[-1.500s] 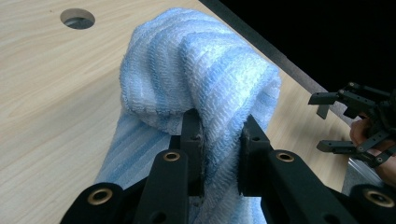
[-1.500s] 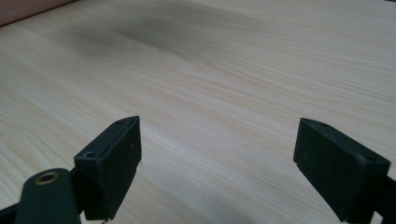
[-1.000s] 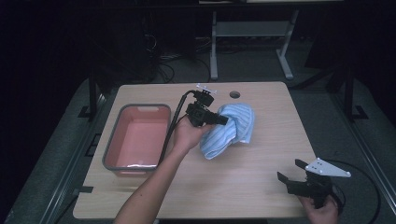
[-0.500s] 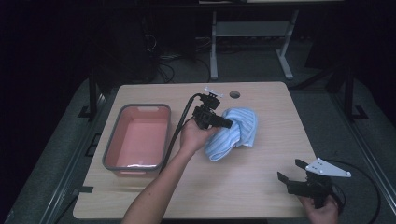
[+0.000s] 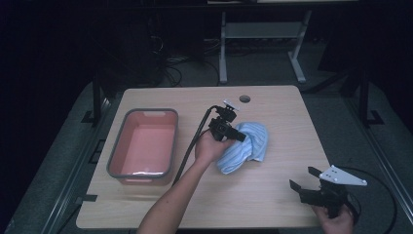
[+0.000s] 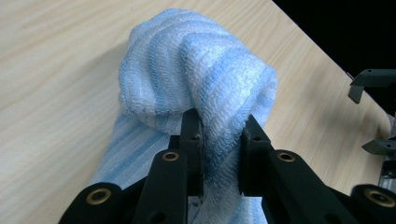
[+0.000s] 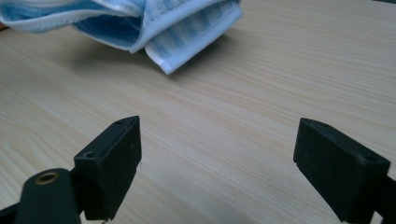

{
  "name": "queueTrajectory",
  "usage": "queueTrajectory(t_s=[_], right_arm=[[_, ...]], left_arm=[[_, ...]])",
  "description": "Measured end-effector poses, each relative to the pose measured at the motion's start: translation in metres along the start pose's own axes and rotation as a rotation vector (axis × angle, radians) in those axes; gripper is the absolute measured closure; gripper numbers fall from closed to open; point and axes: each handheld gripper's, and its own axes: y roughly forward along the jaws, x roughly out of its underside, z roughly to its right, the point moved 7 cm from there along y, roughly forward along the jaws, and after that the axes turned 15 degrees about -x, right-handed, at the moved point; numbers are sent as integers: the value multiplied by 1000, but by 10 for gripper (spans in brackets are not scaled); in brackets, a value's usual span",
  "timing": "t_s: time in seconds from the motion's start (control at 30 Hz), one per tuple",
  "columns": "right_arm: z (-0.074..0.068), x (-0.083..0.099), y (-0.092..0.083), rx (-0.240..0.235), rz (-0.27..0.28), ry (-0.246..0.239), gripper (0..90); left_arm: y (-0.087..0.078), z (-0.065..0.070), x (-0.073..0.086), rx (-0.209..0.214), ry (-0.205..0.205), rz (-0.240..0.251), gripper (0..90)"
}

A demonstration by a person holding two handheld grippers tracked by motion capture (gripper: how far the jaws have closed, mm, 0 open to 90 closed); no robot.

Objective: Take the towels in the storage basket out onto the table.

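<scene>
Towel [image 5: 246,146] (blue-and-white striped, bunched) sits mid-desk, right of the tub, pinched by the left hand-held gripper [image 5: 237,136].

Desk [image 5: 272,204]: light wood, round cable hole [image 5: 244,99] near the far edge.

Tub [image 5: 117,153]: pink inside, grey rim, on the left half of the desk. Looks empty (a pale glare strip along the near inner wall, can't tell if it's liquid or reflection). Apart from the towel, not touching.

Left hand-held gripper: jaws clamped on a fold of the towel; the left gripper view shows cloth squeezed between both pads, the rest bulging up past the tips [image 6: 196,79]. Cable [image 5: 192,141] trails back beside the forearm.

Right hand-held gripper [image 5: 306,184]: near right corner of the desk, jaws spread wide, nothing between them, grey three-cornered plate on top. Its view looks across bare wood at the towel's folded edge [image 7: 187,32], well apart.
</scene>
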Motion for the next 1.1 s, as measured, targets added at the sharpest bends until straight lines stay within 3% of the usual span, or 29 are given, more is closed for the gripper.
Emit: queueTrajectory(t_s=[0.23, 0.43, 1.1], right_arm=[[-1, 0, 1, -3, -4, -2, 147], [0, 0, 1, -2, 0, -1, 147], [0, 0, 1, 1, -1, -3, 147]], left_arm=[[13, 4, 6, 15, -26, -14, 750], [17, 7, 7, 23, -21, -22, 748], [20, 5, 14, 42, -64, -14, 673]])
